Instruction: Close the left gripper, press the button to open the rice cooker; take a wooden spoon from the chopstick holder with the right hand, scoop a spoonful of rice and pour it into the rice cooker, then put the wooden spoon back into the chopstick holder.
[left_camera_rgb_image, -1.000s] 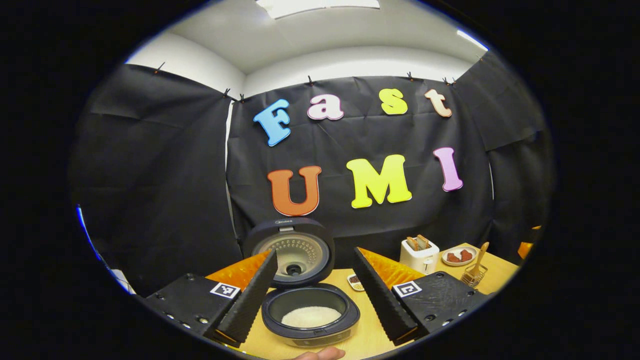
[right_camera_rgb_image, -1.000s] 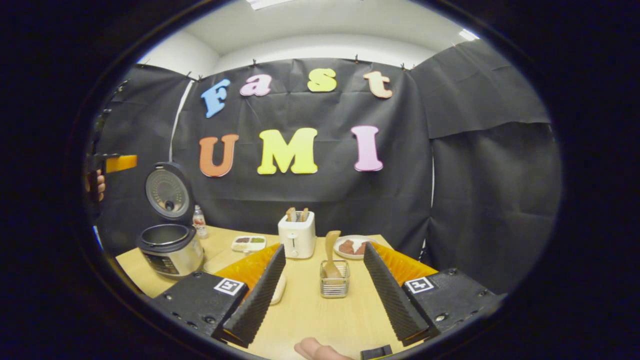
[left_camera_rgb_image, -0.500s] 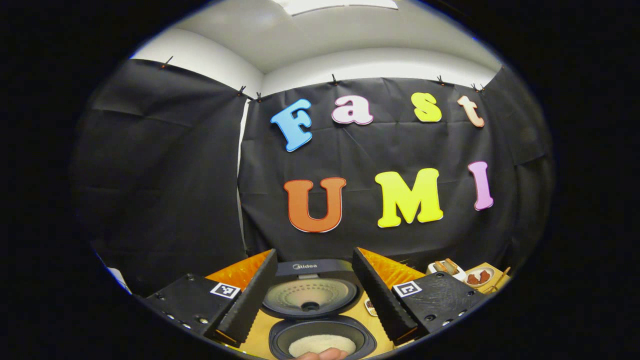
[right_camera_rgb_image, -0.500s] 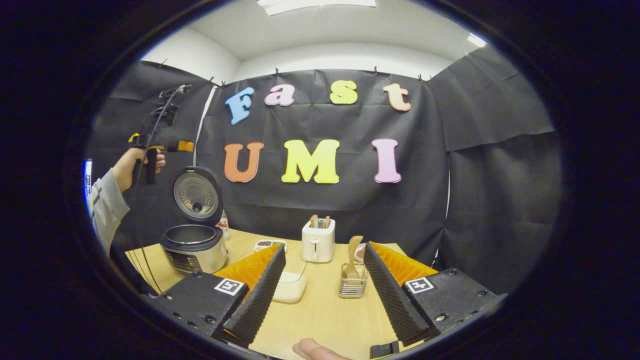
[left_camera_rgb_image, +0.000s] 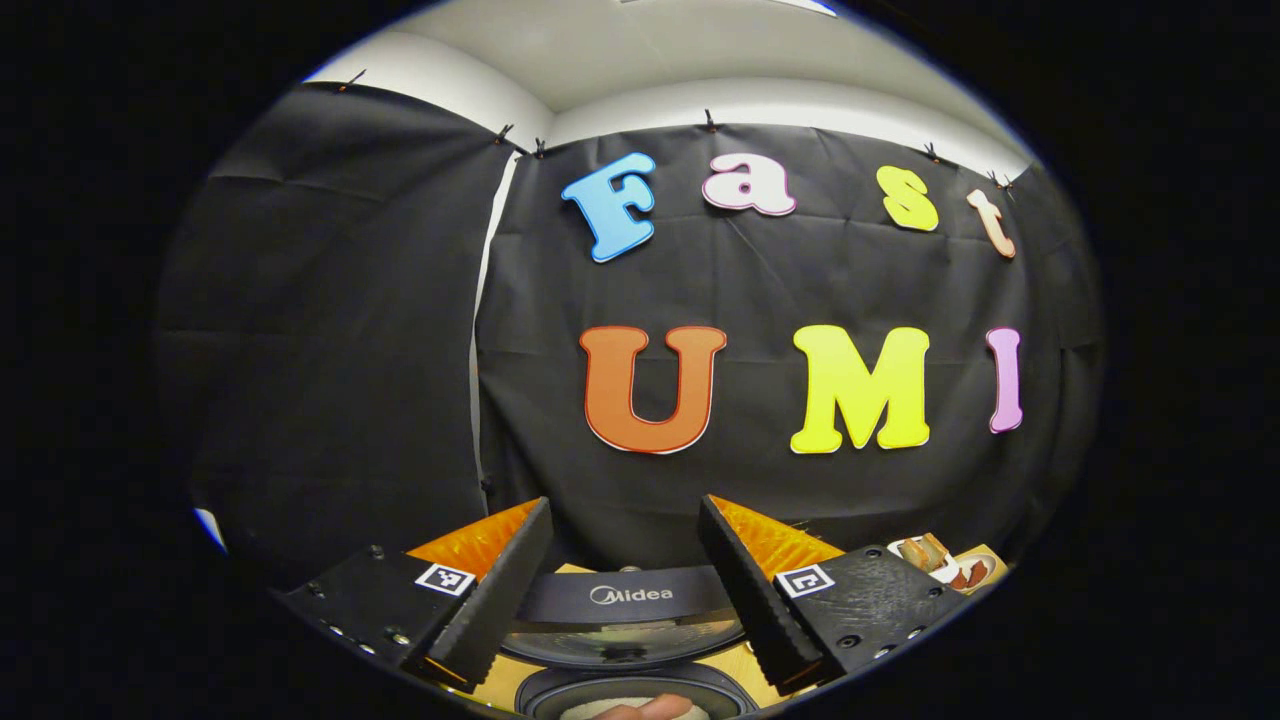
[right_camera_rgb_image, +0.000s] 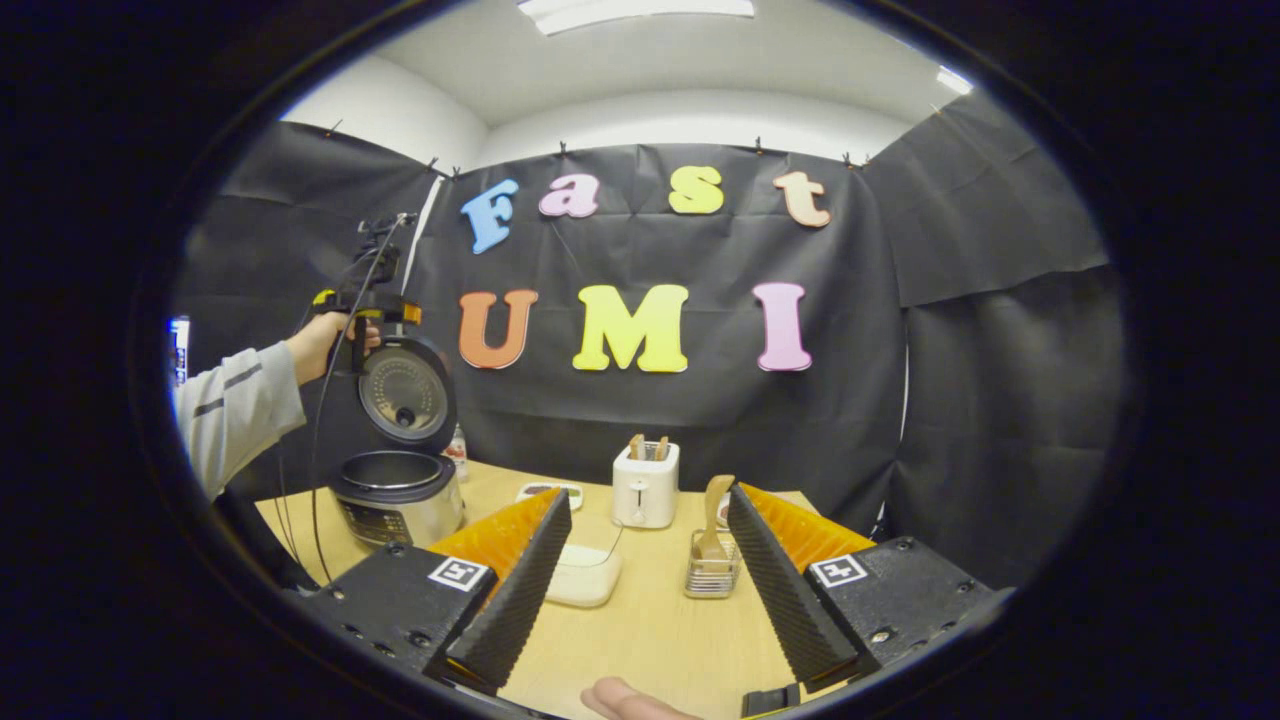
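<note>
The rice cooker (right_camera_rgb_image: 395, 495) stands open at the table's left, its lid (right_camera_rgb_image: 405, 390) upright. A hand holds my left gripper (right_camera_rgb_image: 365, 305) just above that lid. In the left gripper view, the left gripper (left_camera_rgb_image: 624, 505) is open, with the lid's top edge (left_camera_rgb_image: 630, 595) low between its fingers and rice in the pot (left_camera_rgb_image: 620, 708) beneath. My right gripper (right_camera_rgb_image: 650, 493) is open over the table. Ahead of it, the wooden spoon (right_camera_rgb_image: 716, 495) stands in the wire chopstick holder (right_camera_rgb_image: 712, 578). A white rice container (right_camera_rgb_image: 585, 575) sits by its left finger.
A white toaster (right_camera_rgb_image: 645, 485) with bread stands behind the holder, a small dish (right_camera_rgb_image: 545, 490) to its left and a bottle (right_camera_rgb_image: 458, 450) beside the cooker. A grey sleeve (right_camera_rgb_image: 235, 410) reaches in from the left. A plate (left_camera_rgb_image: 975, 570) lies at the far right.
The left gripper has risen and moved in over the open cooker, level with the top of the lid. The right gripper has drawn back a little from the chopstick holder.
</note>
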